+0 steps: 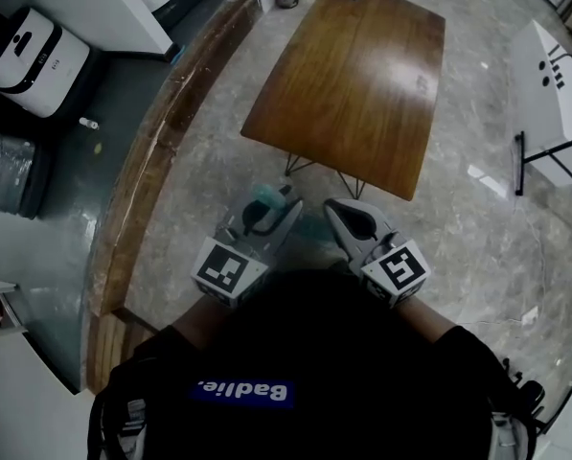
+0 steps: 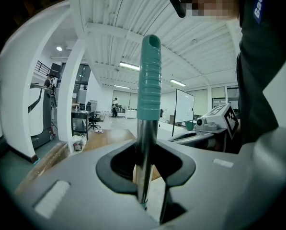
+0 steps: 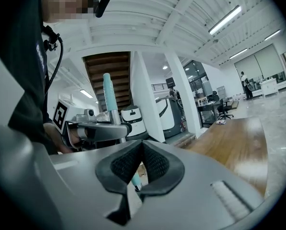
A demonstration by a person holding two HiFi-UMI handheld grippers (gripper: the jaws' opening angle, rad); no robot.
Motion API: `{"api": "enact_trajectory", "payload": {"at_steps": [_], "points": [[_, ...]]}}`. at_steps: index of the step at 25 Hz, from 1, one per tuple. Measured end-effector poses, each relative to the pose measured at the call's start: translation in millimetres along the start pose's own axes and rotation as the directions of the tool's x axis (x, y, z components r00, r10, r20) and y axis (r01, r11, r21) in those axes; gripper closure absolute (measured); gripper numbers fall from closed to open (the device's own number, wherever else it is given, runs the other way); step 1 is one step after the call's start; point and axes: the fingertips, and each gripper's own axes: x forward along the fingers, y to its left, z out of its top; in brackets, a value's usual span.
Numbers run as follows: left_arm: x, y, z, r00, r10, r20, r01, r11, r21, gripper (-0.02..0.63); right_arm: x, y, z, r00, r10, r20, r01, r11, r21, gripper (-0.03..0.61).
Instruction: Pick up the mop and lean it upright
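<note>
The mop handle (image 2: pixel 148 80) is a steel pole with a ribbed teal grip on top, and it stands upright. My left gripper (image 2: pixel 145 162) is shut on the steel part just below the grip. In the head view the teal grip end (image 1: pixel 269 197) pokes up at the tip of the left gripper (image 1: pixel 266 220). My right gripper (image 1: pixel 348 220) is beside it, a little apart. In the right gripper view the right gripper (image 3: pixel 142 147) has its dark pads meeting with nothing between them, and the mop handle (image 3: pixel 109 92) rises to its left. The mop head is hidden.
A long wooden table (image 1: pixel 362 75) stands just ahead on thin black legs. A wooden kerb (image 1: pixel 151 161) runs along the left, with a white machine (image 1: pixel 22 51) beyond it. A white board on a black stand (image 1: pixel 554 84) is at the right.
</note>
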Motion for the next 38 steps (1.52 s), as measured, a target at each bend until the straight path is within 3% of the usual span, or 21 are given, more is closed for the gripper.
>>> {"api": "enact_trajectory", "payload": {"at_steps": [7,16,29,33,38], "points": [[-9.2,16.4,-1.1,0.998,-0.065,0.018,0.065,0.998,0.0,0.505,22.8,9.1,5.4,0.999,-0.046,-0.002,0.046,0.999,-0.02,0.574],[-36.5,39.7,-1.0,0.996,-0.061,0.059,0.061,0.998,0.002,0.505,45.7,24.7,4.4,0.998,-0.054,-0.016,0.053,0.996,-0.069,0.574],[-135.8,125.3,-2.5,0.99,0.067,0.128,-0.067,0.998,-0.003,0.505,139.5,103.7,9.5,0.997,0.029,-0.069,-0.037,0.993,-0.114,0.574],[-168.7,156.2,-13.3,0.988,0.11,0.111,-0.111,0.994,0.007,0.505,173.3,129.8,1.6,0.994,0.068,-0.086,-0.078,0.991,-0.113,0.574],[-210.4,188.5,-15.6,0.97,0.204,0.135,-0.203,0.979,-0.017,0.505,209.2,161.6,-2.5,0.983,0.137,-0.12,-0.152,0.98,-0.131,0.574]]}}
